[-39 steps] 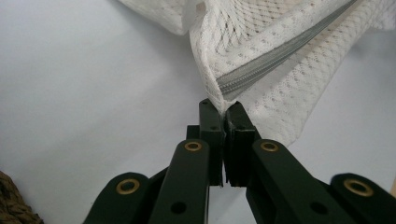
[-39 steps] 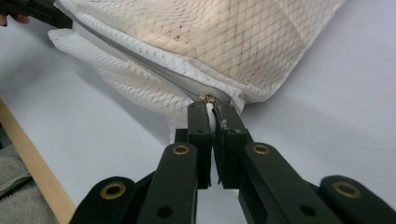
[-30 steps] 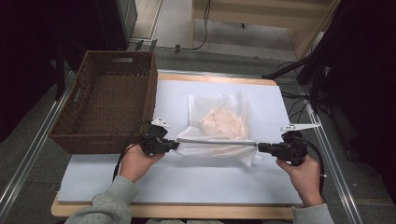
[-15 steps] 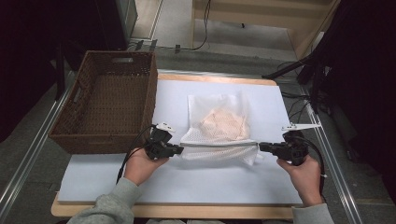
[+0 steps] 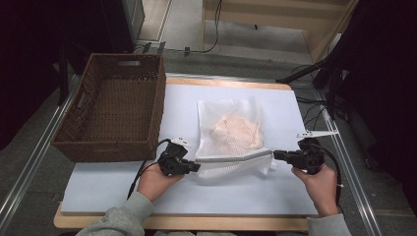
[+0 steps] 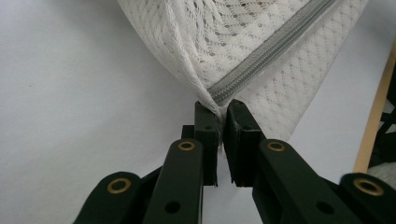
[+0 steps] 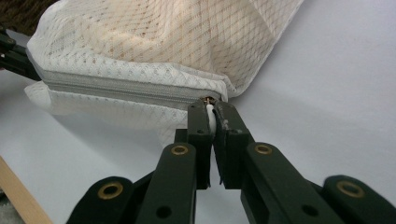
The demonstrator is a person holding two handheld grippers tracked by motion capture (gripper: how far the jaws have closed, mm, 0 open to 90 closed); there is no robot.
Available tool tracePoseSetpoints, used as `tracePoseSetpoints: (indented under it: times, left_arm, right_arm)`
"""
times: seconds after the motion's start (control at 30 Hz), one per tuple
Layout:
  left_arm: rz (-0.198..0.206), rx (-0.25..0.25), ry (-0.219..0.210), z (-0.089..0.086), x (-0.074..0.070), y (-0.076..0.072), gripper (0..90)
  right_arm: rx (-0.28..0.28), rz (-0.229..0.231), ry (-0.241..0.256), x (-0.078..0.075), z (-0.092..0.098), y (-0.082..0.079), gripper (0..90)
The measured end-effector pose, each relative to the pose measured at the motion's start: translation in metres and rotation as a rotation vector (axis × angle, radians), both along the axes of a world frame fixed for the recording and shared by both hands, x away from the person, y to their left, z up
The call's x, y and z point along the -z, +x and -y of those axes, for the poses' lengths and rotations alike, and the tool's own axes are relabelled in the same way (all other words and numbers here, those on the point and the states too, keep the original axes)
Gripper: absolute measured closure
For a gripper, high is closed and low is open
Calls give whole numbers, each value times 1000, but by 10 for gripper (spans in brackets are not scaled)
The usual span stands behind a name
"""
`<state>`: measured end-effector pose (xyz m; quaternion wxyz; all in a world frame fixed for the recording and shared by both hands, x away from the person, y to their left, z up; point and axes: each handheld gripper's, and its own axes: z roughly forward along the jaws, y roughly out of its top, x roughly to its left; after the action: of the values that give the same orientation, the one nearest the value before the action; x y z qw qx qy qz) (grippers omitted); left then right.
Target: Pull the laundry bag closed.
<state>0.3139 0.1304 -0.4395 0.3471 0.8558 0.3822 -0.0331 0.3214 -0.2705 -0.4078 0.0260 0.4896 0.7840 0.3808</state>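
- The mesh bag lies at the centre of the high view on the white desk, with a pale orange cloth inside it.
- Its grey zipper runs along the bag's lower edge in the high view, stretched between the two grippers.
- The left gripper sits at lower centre-left of the high view. In the left gripper view its jaws are pressed together on the bag's corner, right where the zipper ends.
- The right gripper sits at lower right of the high view. In the right gripper view its jaws pinch the zipper pull at the bag's other end.
- A wicker basket stands at upper left of the high view, just beside the bag and apart from it.
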Motion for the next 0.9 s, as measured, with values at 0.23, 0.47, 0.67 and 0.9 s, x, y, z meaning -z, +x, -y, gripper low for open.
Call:
tracePoseSetpoints:
  times: [0.23,0.47,0.67,0.9]
  left_arm:
    - [-6,-21,-15,-7,-3,2,710]
    - [15,-14,-28,-13,-7,-1,505]
    - [48,-12,-54,-20,-15,-7,420]
    - [61,-24,-58,-30,-20,-10,391]
  right_arm:
    - [-9,-2,-7,2,-2,1,831]
    - [-4,8,-10,3,-1,1,798]
    - [4,28,-9,4,1,2,717]
    - [19,76,-9,6,4,5,599]
